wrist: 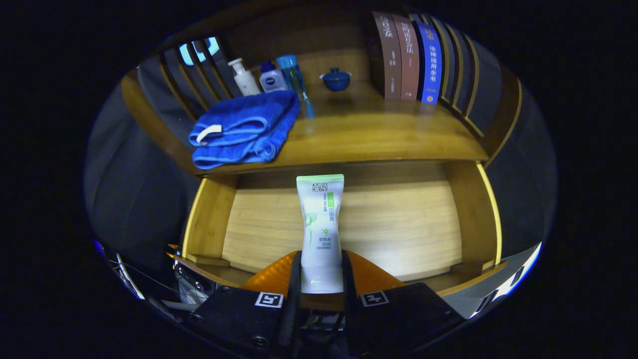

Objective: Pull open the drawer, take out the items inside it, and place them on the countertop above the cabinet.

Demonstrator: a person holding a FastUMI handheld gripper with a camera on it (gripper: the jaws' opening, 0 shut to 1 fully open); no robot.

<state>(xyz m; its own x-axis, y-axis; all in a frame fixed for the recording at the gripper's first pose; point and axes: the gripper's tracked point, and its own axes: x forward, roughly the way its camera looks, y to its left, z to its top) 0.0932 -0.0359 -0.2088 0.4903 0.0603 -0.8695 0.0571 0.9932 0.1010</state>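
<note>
Gripper point(321, 279) jaws clamped (both sides)

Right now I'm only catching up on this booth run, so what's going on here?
A hand-held gripper is shut on a white tube with a green end, both fingers pressing its lower part, over the open wooden drawer. The rest of the drawer floor looks bare. On the countertop above sit a folded blue towel, three bottles, a small blue lidded bowl and a row of books. The tube is not yet on the countertop.
</note>
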